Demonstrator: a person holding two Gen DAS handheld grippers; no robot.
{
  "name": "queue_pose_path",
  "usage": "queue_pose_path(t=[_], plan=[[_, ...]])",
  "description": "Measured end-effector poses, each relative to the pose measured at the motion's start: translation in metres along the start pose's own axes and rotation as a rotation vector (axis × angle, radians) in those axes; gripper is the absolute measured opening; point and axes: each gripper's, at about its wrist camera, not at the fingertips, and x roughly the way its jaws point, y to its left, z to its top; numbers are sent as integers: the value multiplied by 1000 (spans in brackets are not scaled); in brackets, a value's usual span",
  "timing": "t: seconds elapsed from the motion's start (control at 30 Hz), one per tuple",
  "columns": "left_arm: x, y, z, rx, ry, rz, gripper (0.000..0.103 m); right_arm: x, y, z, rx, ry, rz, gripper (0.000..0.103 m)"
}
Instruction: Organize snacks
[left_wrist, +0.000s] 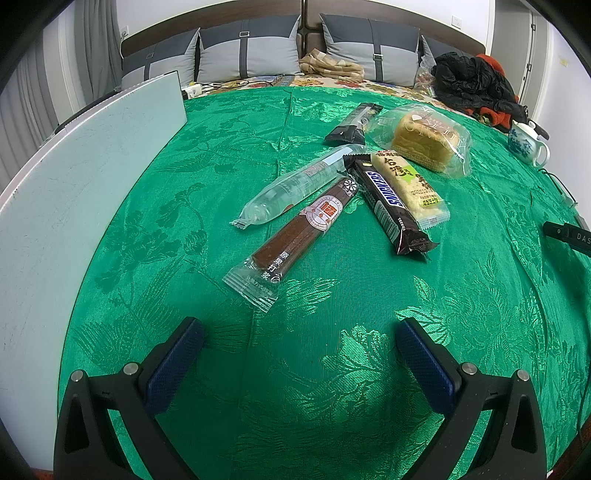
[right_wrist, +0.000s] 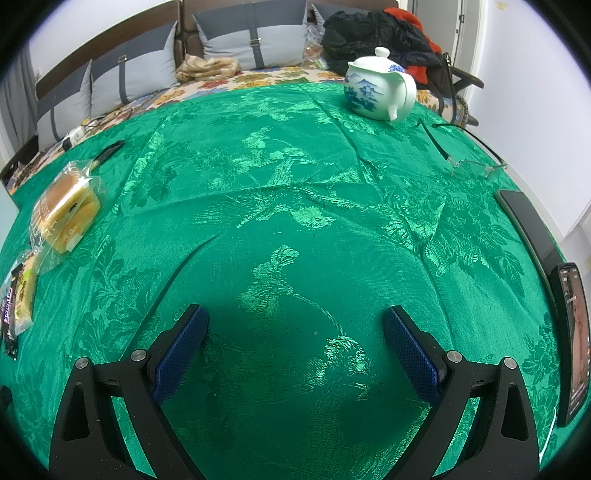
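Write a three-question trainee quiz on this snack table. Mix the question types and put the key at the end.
1. True or false: the left tongs grip the Snickers bar.
2. Which snack lies nearest the left tongs? A) sponge cake pack B) long brown fruit bar C) black stick pack
3. Fill in: in the right wrist view, the white and blue ______ stands at the far side of the green tablecloth, beyond the right tongs.

Key: 1 false, both tongs are open and empty; 2 B; 3 teapot.
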Motion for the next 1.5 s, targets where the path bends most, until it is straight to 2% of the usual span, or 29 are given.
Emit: queue_pose_path(t=[0.57,0.7,0.83,0.9,1.03,1.1,1.13,1.17,1.2,1.37,1.5], plan=[[-1,2,0,-1,5,-2,103,0,0,0,0,0,0,99],[-6,9,2,52,74,-46,103,0,0,0,0,0,0,99],[-14,24,19,66,51,-41,100,0,0,0,0,0,0,99],[-11,26,35,87,61,-31,86,0,0,0,0,0,0,99],[12,14,57,146,121,-31,74,0,0,0,0,0,0,99],[25,2,63,194,154,-24,61,0,0,0,0,0,0,99],[25,-1,65,195,141,-23,58,0,0,0,0,0,0,99],[26,-3,67,191,147,-18,46,0,0,0,0,0,0,99],[26,-2,68,168,151,-23,30,0,0,0,0,0,0,99],[10,-1,47,109,181,-28,22,0,0,0,0,0,1,99],[-12,1,17,67,197,-55,25,0,0,0,0,0,1,99]])
